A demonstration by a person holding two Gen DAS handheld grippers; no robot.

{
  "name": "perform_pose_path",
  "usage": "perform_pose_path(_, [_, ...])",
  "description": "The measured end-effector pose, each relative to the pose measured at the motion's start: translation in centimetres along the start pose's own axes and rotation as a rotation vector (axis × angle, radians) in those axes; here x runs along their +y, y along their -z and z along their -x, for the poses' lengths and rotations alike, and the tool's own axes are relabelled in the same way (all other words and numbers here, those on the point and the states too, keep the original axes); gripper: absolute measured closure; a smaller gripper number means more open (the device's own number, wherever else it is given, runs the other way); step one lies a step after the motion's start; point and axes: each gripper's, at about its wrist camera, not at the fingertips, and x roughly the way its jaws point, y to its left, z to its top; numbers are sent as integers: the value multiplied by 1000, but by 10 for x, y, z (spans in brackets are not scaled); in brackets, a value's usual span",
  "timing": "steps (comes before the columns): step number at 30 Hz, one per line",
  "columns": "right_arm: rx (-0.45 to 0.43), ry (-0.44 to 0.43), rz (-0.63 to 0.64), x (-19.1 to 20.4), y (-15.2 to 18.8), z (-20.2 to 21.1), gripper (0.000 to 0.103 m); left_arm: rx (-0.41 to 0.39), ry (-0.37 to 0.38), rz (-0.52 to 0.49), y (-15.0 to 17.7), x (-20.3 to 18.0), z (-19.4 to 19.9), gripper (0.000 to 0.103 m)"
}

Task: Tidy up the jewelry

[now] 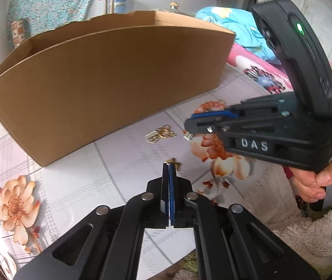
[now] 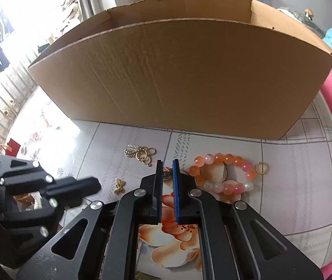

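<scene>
My left gripper is shut with nothing in it; a gold butterfly charm lies on the table just past its tips. The right gripper is shut on a small gold piece, held just above the table. A cluster of gold rings and comb-like pieces lies near the open cardboard box. An orange and pink bead bracelet and a gold ring lie to the right. The left gripper points at the butterfly from the left.
The box stands at the back of a flower-print tablecloth. Pink floral bedding lies beyond the table's right side, and a fuzzy white cloth lies at the near right. A person's hand grips the right tool's handle.
</scene>
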Motion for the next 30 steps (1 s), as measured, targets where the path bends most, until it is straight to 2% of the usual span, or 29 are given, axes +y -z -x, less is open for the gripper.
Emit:
perform_pose_path(1, [-2,-4,-5,0,0,0,101,4,2,-7,-1,-3,-1,101])
perform_pose_path(5, [-14,-8,-22,-6,0,10,101,10,-4,-20,0,-5,-3,87])
perform_pose_path(8, [-20,-24,-39,-12,1,15,101,15,-11,-22,0,-6,-5,84])
perform_pose_path(20, [-42,-71,-76,-36,5,43,101,20,-66,-65,-9,-14,-21,84])
perform_pose_path(23, [-43,-84,-82,-38,5,46,101,20,-99,-90,-10,-18,-24,91])
perform_pose_path(26, [-41,-95,-85,-39,3,41,101,22,-102,-95,-12,-20,-26,96])
perform_pose_path(30, [-45,-103,-91,-42,4,40,101,22,-106,-102,-13,-20,-27,96])
